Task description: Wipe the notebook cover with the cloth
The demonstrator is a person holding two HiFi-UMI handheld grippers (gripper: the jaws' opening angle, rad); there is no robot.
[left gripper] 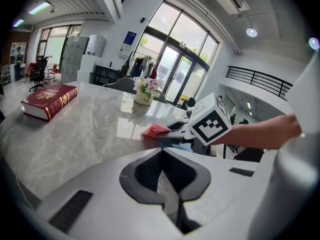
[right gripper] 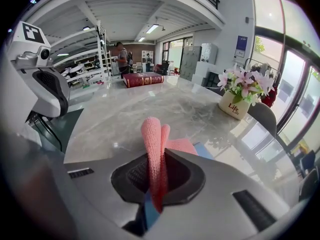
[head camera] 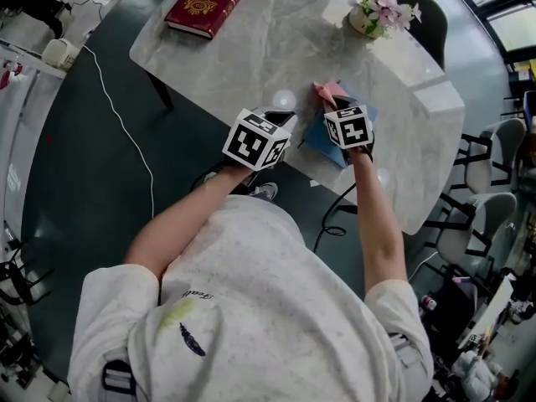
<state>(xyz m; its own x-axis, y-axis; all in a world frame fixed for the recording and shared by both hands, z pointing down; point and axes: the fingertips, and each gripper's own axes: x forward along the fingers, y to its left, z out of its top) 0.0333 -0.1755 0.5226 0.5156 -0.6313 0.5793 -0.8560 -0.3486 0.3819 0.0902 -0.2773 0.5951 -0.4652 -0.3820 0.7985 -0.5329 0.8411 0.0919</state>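
Red book sits far left on the table. Left gripper hovers, jaws together on nothing. Right gripper is clamped on the pink cloth, over the blue notebook at the near edge. Flowers stand beyond.

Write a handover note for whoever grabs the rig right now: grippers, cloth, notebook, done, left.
Left gripper: shut, empty, at the near edge of the table, to the left of the notebook.
Right gripper: shut on the pink cloth, which stands folded between the jaws.
Blue notebook: flat at the near edge, under the right gripper; the cloth's free end rests on its cover.
Done: cloth gripped and on the cover. How much is wiped cannot be told.
Left: stroke the cloth across the cover; the left gripper could probably steady the notebook.
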